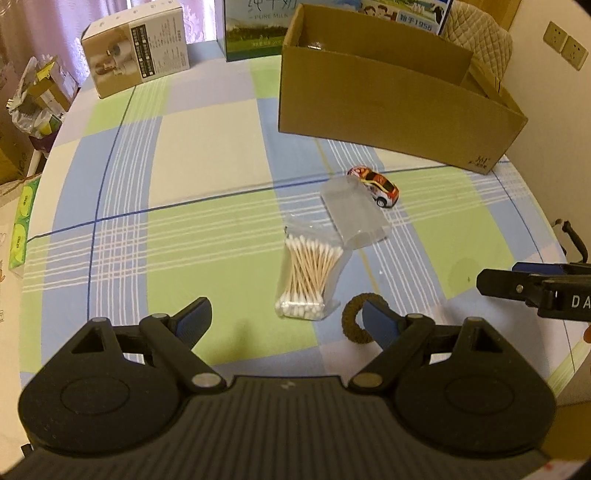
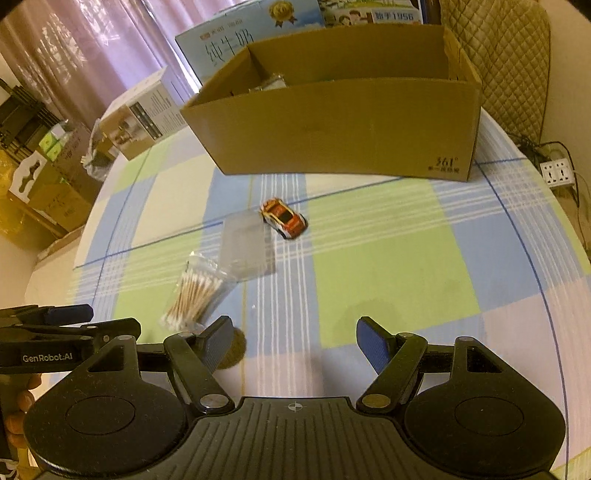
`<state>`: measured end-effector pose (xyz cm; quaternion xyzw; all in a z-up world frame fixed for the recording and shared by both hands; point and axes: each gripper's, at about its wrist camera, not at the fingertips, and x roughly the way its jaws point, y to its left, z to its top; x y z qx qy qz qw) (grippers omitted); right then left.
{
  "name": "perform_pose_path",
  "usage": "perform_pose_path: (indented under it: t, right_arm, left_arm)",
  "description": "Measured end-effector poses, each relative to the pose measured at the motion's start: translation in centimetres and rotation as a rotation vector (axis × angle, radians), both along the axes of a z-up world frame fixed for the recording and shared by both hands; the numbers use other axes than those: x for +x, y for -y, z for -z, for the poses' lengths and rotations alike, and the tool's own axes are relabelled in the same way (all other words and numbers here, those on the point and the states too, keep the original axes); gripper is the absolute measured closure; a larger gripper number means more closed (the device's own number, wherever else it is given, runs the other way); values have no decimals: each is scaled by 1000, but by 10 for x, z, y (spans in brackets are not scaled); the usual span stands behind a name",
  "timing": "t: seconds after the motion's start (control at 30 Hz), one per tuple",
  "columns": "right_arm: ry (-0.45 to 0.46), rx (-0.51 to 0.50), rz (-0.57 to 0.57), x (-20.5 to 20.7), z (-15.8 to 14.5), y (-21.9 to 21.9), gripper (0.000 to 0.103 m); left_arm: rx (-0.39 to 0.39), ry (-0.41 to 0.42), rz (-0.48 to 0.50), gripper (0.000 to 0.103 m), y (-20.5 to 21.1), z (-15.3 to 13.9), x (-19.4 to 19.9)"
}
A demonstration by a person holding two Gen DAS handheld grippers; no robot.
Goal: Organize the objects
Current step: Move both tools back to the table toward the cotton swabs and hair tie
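Observation:
On the checked tablecloth lie a clear pack of cotton swabs (image 1: 308,275) (image 2: 194,293), a clear plastic case (image 1: 354,212) (image 2: 245,245) and a small orange-and-white toy car (image 1: 376,185) (image 2: 284,218). A brown hair tie (image 1: 352,319) (image 2: 234,349) lies close in, partly hidden behind a finger in each view. My left gripper (image 1: 286,319) hovers open just in front of the swabs, with nothing between its fingers. My right gripper (image 2: 295,341) is open over bare cloth, right of the hair tie. An open cardboard box (image 1: 391,99) (image 2: 343,129) stands behind the car.
A white product box (image 1: 138,46) (image 2: 142,118) and a blue milk carton (image 1: 258,29) (image 2: 229,33) stand at the far side. A quilted chair back (image 2: 506,66) is behind the cardboard box. Cartons and bags (image 2: 44,177) crowd the floor past the table's left edge.

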<state>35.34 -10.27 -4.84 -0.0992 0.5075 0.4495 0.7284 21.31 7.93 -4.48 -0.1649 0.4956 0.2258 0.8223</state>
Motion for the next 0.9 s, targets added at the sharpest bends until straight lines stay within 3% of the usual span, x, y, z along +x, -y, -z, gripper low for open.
perform_pose_path:
  t: [0.9]
  right_arm:
    - [-48, -77, 70, 35, 31, 0, 32]
  left_arm:
    - [18, -76, 73, 23, -12, 60, 59]
